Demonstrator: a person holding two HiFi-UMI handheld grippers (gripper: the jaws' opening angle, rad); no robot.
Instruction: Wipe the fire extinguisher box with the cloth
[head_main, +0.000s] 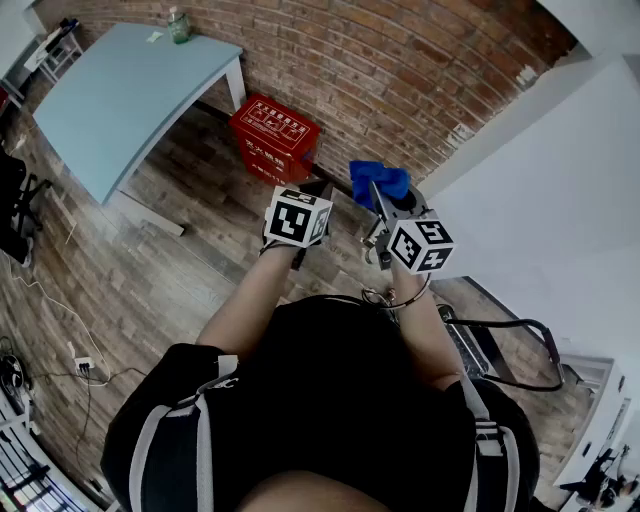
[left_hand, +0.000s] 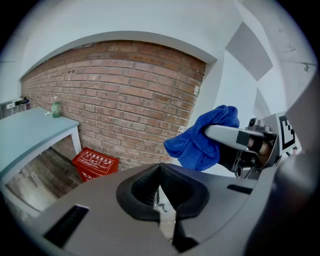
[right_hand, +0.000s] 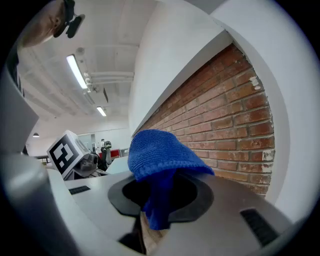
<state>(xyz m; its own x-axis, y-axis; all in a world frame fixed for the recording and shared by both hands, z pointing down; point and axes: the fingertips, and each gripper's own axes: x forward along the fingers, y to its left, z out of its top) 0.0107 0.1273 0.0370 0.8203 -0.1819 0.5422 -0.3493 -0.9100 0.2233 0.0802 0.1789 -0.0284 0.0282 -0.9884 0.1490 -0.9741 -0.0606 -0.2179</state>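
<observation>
The red fire extinguisher box (head_main: 275, 137) stands on the wood floor against the brick wall, also low in the left gripper view (left_hand: 95, 164). A blue cloth (head_main: 379, 181) is pinched in my right gripper (head_main: 380, 195), held in the air to the right of the box and well short of it. In the right gripper view the cloth (right_hand: 160, 157) drapes over the shut jaws of the right gripper (right_hand: 157, 200). My left gripper (head_main: 318, 190) hovers beside it with jaws together and nothing in them; in its own view the left gripper (left_hand: 160, 197) looks toward the cloth (left_hand: 202, 137).
A light blue table (head_main: 110, 95) with a bottle (head_main: 179, 25) stands left of the box. The brick wall (head_main: 400, 70) runs behind, and a white wall (head_main: 540, 200) juts out on the right. Cables (head_main: 60, 310) lie on the floor at the left.
</observation>
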